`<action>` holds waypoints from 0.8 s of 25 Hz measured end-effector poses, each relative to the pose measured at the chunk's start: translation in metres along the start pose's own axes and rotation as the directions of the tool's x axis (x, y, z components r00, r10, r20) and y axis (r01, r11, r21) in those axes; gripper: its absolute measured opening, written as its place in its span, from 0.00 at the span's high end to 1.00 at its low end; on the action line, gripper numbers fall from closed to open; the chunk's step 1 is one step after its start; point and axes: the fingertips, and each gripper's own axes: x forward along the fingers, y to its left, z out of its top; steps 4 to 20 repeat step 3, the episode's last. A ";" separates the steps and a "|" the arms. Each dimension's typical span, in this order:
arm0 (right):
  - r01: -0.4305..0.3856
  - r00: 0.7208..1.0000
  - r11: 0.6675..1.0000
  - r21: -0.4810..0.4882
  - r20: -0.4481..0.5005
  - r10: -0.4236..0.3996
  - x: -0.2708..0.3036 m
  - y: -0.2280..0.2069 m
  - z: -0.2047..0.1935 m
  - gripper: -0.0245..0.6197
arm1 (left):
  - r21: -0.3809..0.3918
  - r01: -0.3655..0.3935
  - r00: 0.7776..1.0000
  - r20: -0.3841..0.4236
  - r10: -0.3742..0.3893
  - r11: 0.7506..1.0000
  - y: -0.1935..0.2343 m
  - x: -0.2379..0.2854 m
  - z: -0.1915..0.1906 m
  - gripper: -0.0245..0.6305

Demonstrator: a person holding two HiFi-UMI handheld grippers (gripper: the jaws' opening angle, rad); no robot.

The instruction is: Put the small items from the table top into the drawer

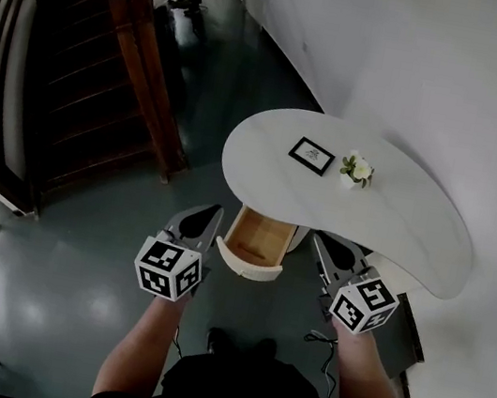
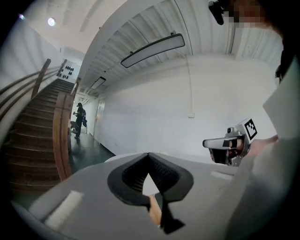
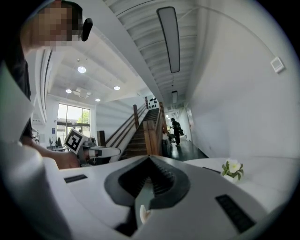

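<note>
Head view: drawer pulled open at the near edge of the white counter. Beyond the drawer, on the counter, small framed picture, with the little potted flower just right of it. Just left of the drawer, the left hand-held gripper; just right of the drawer, the right hand-held gripper; neither touches it.

Left gripper view: left hand-held gripper clenched, pads meeting at the tips, grasps nothing.

Right gripper view: right hand-held gripper clenched likewise, grasps nothing. Little potted flower in sight on the counter.
</note>
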 end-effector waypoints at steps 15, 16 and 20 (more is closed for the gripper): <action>0.002 0.999 1.000 -0.027 0.035 -0.001 0.006 -0.002 0.018 0.95 | -0.004 -0.028 1.000 0.015 0.028 1.000 0.007 0.002 0.009 0.95; 0.002 0.999 1.000 -0.027 0.035 -0.001 0.006 -0.002 0.018 0.95 | -0.004 -0.028 1.000 0.015 0.028 1.000 0.007 0.002 0.009 0.95; 0.002 0.999 1.000 -0.027 0.035 -0.001 0.006 -0.002 0.018 0.95 | -0.004 -0.028 1.000 0.015 0.028 1.000 0.007 0.002 0.009 0.95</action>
